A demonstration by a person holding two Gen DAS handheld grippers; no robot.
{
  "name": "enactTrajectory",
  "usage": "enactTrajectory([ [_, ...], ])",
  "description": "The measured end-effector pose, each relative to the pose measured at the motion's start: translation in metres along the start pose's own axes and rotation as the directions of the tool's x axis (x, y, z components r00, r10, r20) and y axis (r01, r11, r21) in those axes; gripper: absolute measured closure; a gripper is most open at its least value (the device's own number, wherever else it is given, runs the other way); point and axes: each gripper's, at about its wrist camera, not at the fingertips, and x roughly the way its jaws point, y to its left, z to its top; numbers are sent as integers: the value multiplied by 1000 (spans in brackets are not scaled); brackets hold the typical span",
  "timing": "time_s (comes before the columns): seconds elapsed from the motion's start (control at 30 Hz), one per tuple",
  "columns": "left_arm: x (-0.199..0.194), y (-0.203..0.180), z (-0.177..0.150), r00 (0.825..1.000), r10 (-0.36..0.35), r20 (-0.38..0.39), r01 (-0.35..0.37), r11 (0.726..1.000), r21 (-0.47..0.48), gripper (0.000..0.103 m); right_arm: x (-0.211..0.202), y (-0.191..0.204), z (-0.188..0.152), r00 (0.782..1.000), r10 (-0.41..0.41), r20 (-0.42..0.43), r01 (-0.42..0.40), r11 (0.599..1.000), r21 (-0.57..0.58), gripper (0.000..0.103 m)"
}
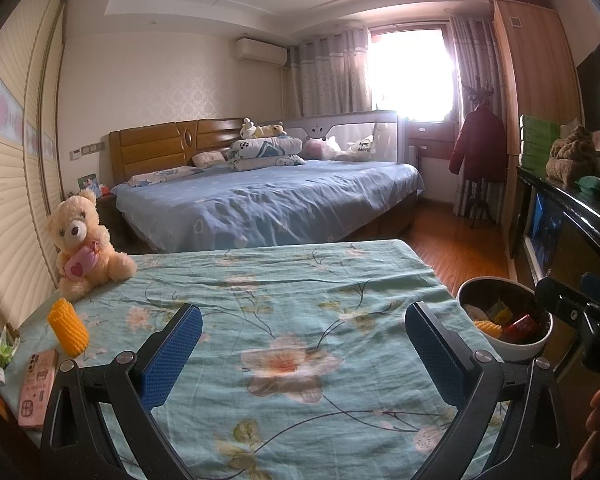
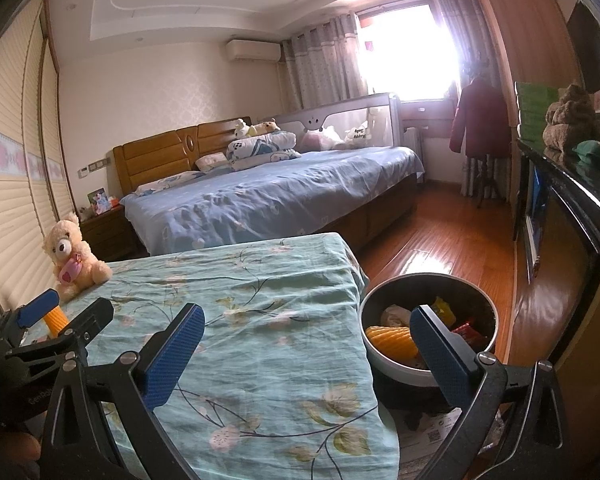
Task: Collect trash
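Both grippers are being held wide apart, nothing gripped.
The left gripper [image 1: 302,346] is being kept over the cloth [image 1: 284,280], the right gripper [image 2: 306,348] beside the bin [image 2: 388,370]; trash [image 2: 392,340] is lying inside, corn [image 1: 67,326] on the cloth.

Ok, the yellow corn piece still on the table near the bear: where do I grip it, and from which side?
The corn cob stands roughly upright on the floral tablecloth, tilted a little, left of the open left gripper. Grip it across its ridged middle, pads on opposite sides, coming in level from its right, probably. The teddy bear behind it and the phone in front of it crowd the other approaches.
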Motion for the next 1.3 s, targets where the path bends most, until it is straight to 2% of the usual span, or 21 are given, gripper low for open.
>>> enactTrajectory([
  [1.3, 4, 7, -2, 1000, -3, -11, 3, 1000, -6, 1, 0, 5, -1, 1000, 4, -10, -4, 1000, 0, 0],
])
